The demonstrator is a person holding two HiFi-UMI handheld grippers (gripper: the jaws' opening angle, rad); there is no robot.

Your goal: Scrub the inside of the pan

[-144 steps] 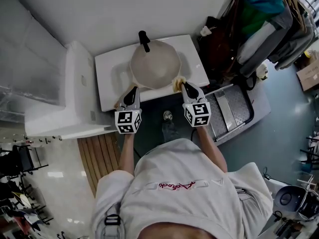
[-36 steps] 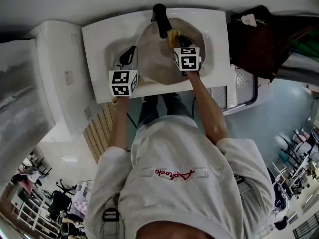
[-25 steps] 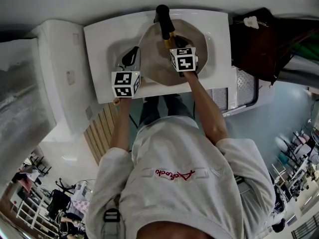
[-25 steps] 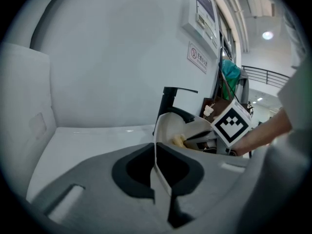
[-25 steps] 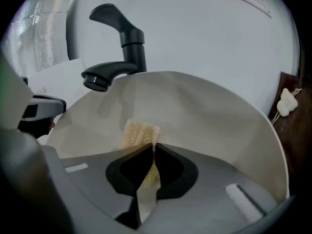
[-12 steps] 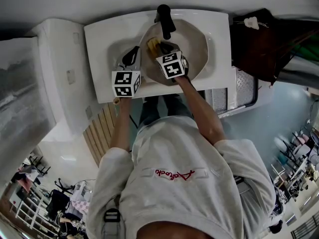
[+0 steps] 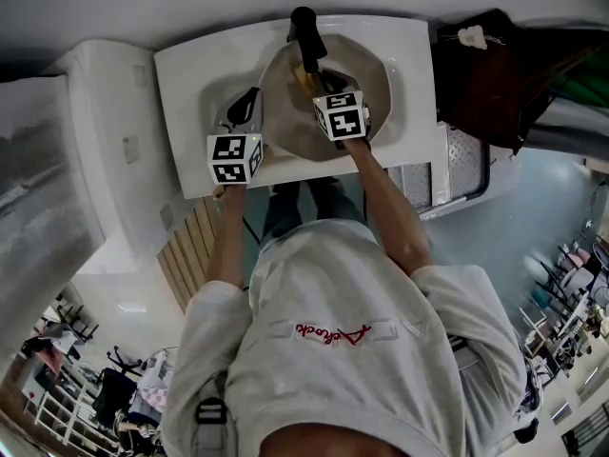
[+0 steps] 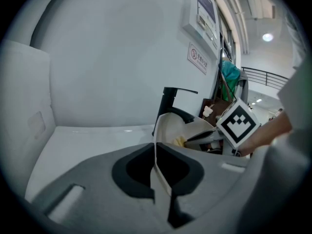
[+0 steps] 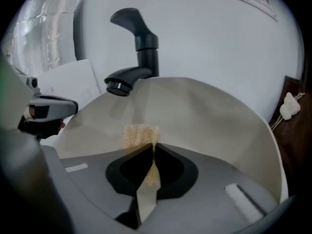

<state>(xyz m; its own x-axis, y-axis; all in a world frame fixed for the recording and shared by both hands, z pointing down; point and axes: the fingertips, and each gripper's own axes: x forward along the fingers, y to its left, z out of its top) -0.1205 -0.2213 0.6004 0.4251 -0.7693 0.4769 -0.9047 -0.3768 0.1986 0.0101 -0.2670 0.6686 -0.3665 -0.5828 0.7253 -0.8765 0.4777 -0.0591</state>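
Since half a second ago the right claw (image 7: 317,89) has swung back from the pan's left side toward its middle, and the yellow sponge (image 7: 306,77) it carries now sits just below the black faucet (image 7: 306,34), where before it lay further left. The left claw (image 7: 247,103) has hardly shifted, staying at the pan's left edge.

In the right gripper view the right claw's (image 9: 152,152) jaws are pinched together on the sponge (image 9: 140,134). A strip of it is squeezed between them, and the rest sticks out just past the tips against the pan's inner wall. The cream-coloured pan (image 9: 209,116) fills the space ahead of this claw, curving round to its right. The faucet (image 9: 141,38) stands above and beyond it, and the left claw (image 9: 46,106) shows off to its left.

In the left gripper view the left claw's (image 8: 155,152) jaws are clamped tight on the pan's thin rim, which rises straight up from between them. Ahead and to this claw's right are the pan's (image 8: 168,128) hollow, the sponge (image 8: 180,141) inside it and the right claw (image 8: 202,136) reaching in. The faucet (image 8: 170,101) is beyond.

From the head view the pan (image 7: 362,74) rests in the white washbasin (image 7: 195,93), between the two claws and under the faucet.
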